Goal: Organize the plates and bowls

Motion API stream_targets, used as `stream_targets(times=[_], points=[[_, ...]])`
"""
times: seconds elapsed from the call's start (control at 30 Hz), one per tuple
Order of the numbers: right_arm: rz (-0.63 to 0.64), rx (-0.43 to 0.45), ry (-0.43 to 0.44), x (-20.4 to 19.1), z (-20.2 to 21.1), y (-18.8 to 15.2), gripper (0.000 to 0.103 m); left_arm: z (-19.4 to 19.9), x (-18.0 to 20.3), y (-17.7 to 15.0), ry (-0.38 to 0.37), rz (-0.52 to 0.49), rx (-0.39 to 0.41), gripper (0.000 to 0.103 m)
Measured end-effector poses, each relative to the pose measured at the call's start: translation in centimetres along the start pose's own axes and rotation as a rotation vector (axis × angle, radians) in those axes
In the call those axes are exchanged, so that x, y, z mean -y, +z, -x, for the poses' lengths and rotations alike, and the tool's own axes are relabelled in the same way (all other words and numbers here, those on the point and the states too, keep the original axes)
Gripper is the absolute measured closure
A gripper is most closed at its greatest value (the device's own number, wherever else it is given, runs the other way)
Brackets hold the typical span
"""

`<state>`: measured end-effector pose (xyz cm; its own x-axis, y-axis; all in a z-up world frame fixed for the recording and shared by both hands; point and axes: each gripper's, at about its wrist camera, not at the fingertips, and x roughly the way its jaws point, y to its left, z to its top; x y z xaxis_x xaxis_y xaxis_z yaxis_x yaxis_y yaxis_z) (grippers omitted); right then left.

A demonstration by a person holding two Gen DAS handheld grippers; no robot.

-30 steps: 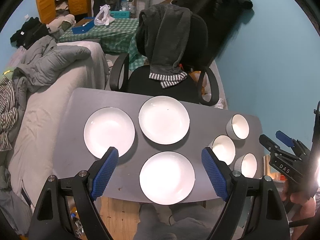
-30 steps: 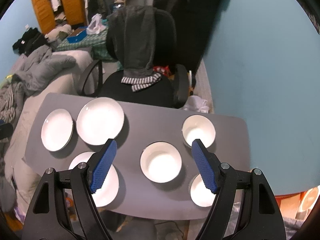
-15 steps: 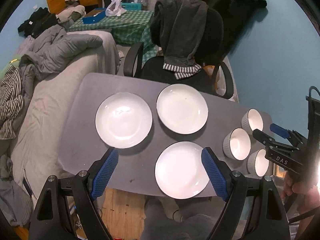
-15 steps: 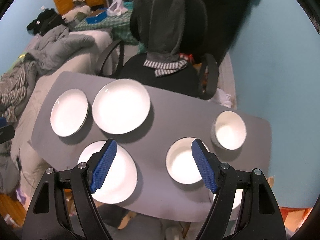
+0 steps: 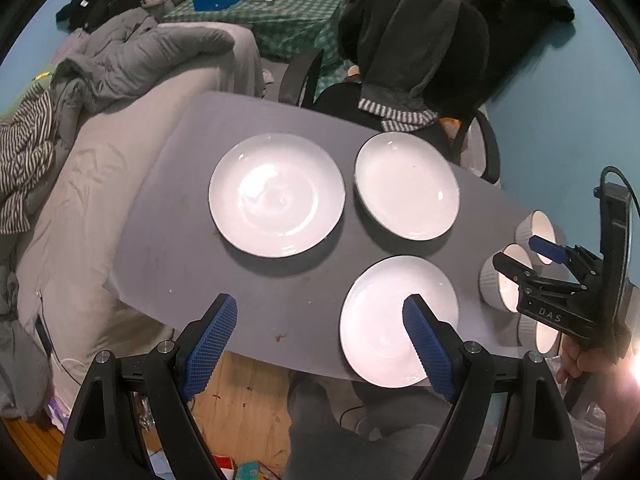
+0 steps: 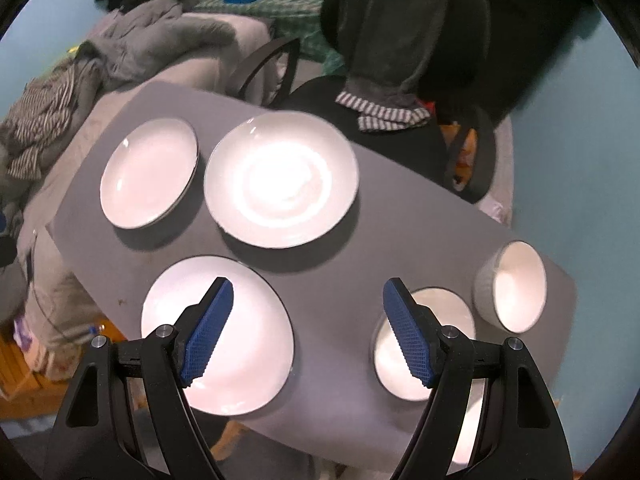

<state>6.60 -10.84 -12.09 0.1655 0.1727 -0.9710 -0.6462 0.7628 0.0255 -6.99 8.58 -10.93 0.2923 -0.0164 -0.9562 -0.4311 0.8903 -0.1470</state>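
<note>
The left tongs (image 5: 320,344) stand wide open and empty above the near edge of the grey bench (image 5: 192,240), one blue pad over the bare surface and the other over the near plate (image 5: 384,320). The right tongs (image 6: 308,330) are likewise spread open and hold nothing; they hang over the gap between that same near plate (image 6: 240,340) and the middle bowl (image 6: 440,332). In the left wrist view the right tongs (image 5: 532,258) appear at the frame's right edge, held by a hand (image 5: 588,360) above the bowls. Three white plates lie flat and apart from one another — the near one, a far-left plate (image 5: 276,194) and a far-right plate (image 5: 406,184). Three white bowls sit upright along the right end of the bench: a far bowl (image 6: 516,284), the middle one, and a near bowl (image 6: 468,432) largely hidden behind the tongs' frame. An office chair (image 5: 412,60) draped with dark clothing stands just beyond the bench. Judgement: the task stands at the approach step — nothing is stacked yet and neither tool touches any dish. The next move calls for lowering one of the tongs so that its pads straddle a rim, most plausibly the near plate's, then closing firmly; a thin glazed rim offers little purchase, so a level lift is advised.
</note>
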Motion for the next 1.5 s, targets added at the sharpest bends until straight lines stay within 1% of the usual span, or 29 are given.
stream_targets(times=[0.13, 0.2, 0.4, 0.5, 0.6, 0.8, 0.87, 0.97, 1.13, 1.2, 1.23, 1.3, 1.33, 1.37, 1.4, 1.43, 1.5], points=[[0.045, -0.029, 0.01, -0.6, -2.3, -0.3, 0.027, -1.8, -0.3, -0.8, 0.022, -0.016, -0.006, 0.017], [0.061, -0.042, 0.014, -0.7, -3.2, -0.6, 0.027, -2.9, -0.3, -1.4, 0.026, -0.024, -0.026, 0.017], [0.11, -0.08, 0.05, -1.3, -5.6, -1.3, 0.027, -5.5, -0.2, -2.5, -0.025, -0.034, -0.078, 0.017], [0.104, -0.102, 0.088, -1.3, -6.8, -1.5, 0.027, -7.1, -0.1, -2.9, -0.047, -0.029, -0.114, 0.017], [0.09, -0.122, 0.102, -1.0, -7.7, -1.7, 0.027, -8.9, 0.0, -3.5, -0.05, -0.024, -0.157, 0.017], [0.065, -0.159, 0.125, -0.4, -9.0, -2.1, 0.027, -11.3, 0.1, -4.4, -0.062, -0.046, -0.187, 0.017], [0.068, -0.172, 0.127, -0.3, -9.7, -2.3, 0.027, -12.0, 0.0, -4.8, -0.059, -0.041, -0.211, 0.017], [0.079, -0.189, 0.128, -0.6, -10.3, -2.7, 0.027, -13.0, -0.3, -5.4, -0.075, -0.014, -0.246, 0.017], [0.077, -0.208, 0.142, -0.6, -10.9, -3.1, 0.028, -13.5, -0.7, -6.1, -0.101, 0.029, -0.259, 0.017], [0.07, -0.214, 0.148, -0.5, -11.1, -3.2, 0.028, -13.5, -0.9, -6.2, -0.109, 0.035, -0.257, 0.02], [0.067, -0.217, 0.154, -0.5, -11.2, -3.2, 0.029, -13.4, -0.9, -6.2, -0.114, 0.035, -0.257, 0.025], [0.062, -0.224, 0.159, -0.5, -11.3, -3.1, 0.033, -13.6, -1.2, -5.9, -0.111, 0.035, -0.263, 0.03], [0.059, -0.228, 0.16, -0.5, -11.4, -3.2, 0.034, -13.8, -1.3, -5.9, -0.111, 0.037, -0.265, 0.035], [0.055, -0.236, 0.161, -0.4, -11.6, -3.2, 0.037, -13.9, -1.4, -5.9, -0.112, 0.04, -0.268, 0.042], [0.053, -0.244, 0.163, -0.4, -11.7, -3.3, 0.041, -14.0, -1.6, -5.9, -0.11, 0.046, -0.276, 0.045], [0.053, -0.251, 0.164, -0.4, -11.9, -3.3, 0.044, -14.2, -1.8, -5.8, -0.109, 0.05, -0.282, 0.051], [0.055, -0.271, 0.169, -0.3, -12.3, -3.4, 0.052, -14.4, -2.2, -5.9, -0.109, 0.06, -0.292, 0.055]])
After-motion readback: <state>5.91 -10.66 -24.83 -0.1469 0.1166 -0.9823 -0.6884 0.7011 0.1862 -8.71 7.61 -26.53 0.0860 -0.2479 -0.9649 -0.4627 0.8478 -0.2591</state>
